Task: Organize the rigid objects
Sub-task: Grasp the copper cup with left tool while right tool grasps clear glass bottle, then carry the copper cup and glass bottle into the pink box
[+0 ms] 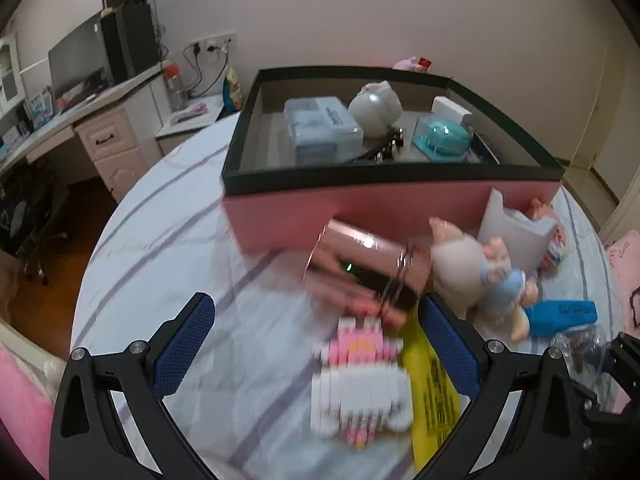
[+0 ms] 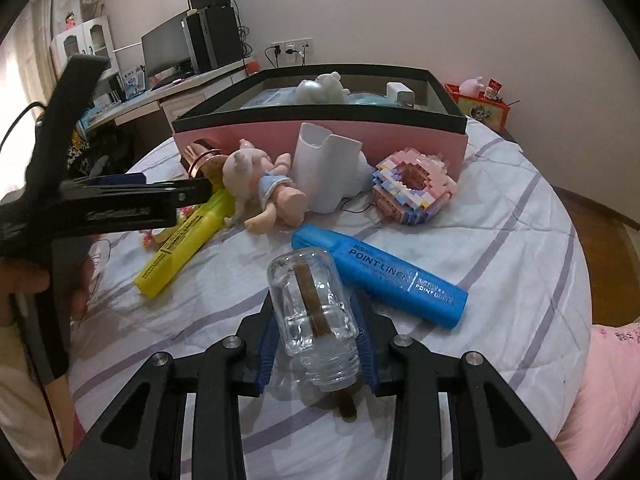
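My right gripper [image 2: 314,320] is shut on a clear glass bottle [image 2: 308,280] with a brown stick inside, its blue pads pressing both sides. My left gripper [image 1: 316,310] stands wide open and empty above a blurred pink-and-white block figure [image 1: 360,384], just short of a rose-gold tumbler [image 1: 360,256] lying on its side. A yellow highlighter [image 1: 432,392] lies under its right finger. Behind stands the pink box [image 1: 360,204] with a black rim, holding several items. A doll [image 2: 264,188], a blue highlighter [image 2: 384,272] and a block doughnut [image 2: 412,188] lie on the bed.
A white holder [image 2: 324,168] stands against the box's front wall. The striped sheet [image 1: 168,240] shows bare left of the tumbler. A desk with a monitor [image 1: 80,60] lies beyond the bed's left edge; a pink pillow [image 2: 600,380] sits at the right.
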{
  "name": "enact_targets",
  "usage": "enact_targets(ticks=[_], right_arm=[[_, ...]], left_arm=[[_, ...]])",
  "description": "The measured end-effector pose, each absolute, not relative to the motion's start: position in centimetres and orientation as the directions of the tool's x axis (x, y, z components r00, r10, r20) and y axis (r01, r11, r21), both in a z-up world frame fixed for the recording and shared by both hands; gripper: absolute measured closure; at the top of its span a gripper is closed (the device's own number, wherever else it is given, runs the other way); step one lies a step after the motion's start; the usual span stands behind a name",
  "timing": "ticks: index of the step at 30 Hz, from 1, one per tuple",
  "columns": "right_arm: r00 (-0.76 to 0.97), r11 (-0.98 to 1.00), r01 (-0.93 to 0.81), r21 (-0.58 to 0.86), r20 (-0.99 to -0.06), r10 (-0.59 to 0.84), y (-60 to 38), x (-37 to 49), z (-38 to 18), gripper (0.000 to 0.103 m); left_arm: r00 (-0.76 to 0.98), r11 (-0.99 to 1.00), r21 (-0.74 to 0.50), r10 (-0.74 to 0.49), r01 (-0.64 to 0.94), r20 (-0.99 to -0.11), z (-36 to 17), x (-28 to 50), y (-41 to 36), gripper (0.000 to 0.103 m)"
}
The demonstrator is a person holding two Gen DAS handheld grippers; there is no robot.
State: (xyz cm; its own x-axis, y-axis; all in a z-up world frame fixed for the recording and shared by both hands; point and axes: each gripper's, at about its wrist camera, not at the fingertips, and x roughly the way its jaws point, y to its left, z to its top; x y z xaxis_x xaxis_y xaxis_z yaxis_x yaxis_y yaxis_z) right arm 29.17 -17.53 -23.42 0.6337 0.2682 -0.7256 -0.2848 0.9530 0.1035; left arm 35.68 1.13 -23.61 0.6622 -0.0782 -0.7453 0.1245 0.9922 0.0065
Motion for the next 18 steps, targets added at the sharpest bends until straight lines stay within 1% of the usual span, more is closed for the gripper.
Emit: enact_targets(ticks=[3, 5, 6, 7, 8, 10, 12, 18], right_arm=[[0.636, 0.953, -0.282, 0.109, -0.722, 0.271, -17.6, 29.4, -23.5, 0.068], [0.639, 0.954, -0.279, 0.109, -0.720, 0.269, -17.7, 29.7, -23.5, 0.068], [0.638, 0.954, -0.279, 0.110, -0.721, 0.270, -17.6, 29.8, -23.6, 0.068], [0.638, 0.954, -0.278, 0.111, -0.721, 0.270, -17.7, 29.8, -23.6, 0.068], [0.639, 0.954, -0.277, 0.114, -0.720, 0.271, -17.7, 29.9, -23.6, 0.068], [0.642, 0.955, -0.272, 0.114, -0.718, 0.269, -17.8, 30.0, -23.6, 0.068], [0.643, 0.956, -0.272, 0.109, -0.718, 0.265, -17.7, 29.9, -23.6, 0.068], [0.663, 0.954, -0.280, 0.110, -0.696, 0.275, -17.4, 29.4, -22.8, 0.069]], left_arm=[[0.665, 0.991, 0.025, -0.070, 0.132, -0.744, -23.6, 36.7, 0.7, 0.003], [0.651, 0.987, 0.019, -0.091, 0.160, -0.753, -23.8, 37.3, 0.3, 0.019], [0.639, 0.985, 0.009, -0.105, 0.173, -0.762, -24.0, 37.7, 0.2, 0.024], [0.633, 0.983, 0.001, -0.116, 0.181, -0.765, -24.2, 37.8, 0.0, 0.038], [0.633, 0.981, 0.002, -0.122, 0.192, -0.765, -24.2, 37.8, -0.1, 0.048], [0.640, 0.983, 0.015, -0.108, 0.184, -0.760, -24.3, 37.6, -0.1, 0.048], [0.647, 0.985, -0.001, -0.115, 0.174, -0.754, -24.1, 37.1, 0.3, 0.048], [0.697, 0.990, 0.006, -0.094, 0.140, -0.711, -22.4, 34.1, 1.8, 0.048]])
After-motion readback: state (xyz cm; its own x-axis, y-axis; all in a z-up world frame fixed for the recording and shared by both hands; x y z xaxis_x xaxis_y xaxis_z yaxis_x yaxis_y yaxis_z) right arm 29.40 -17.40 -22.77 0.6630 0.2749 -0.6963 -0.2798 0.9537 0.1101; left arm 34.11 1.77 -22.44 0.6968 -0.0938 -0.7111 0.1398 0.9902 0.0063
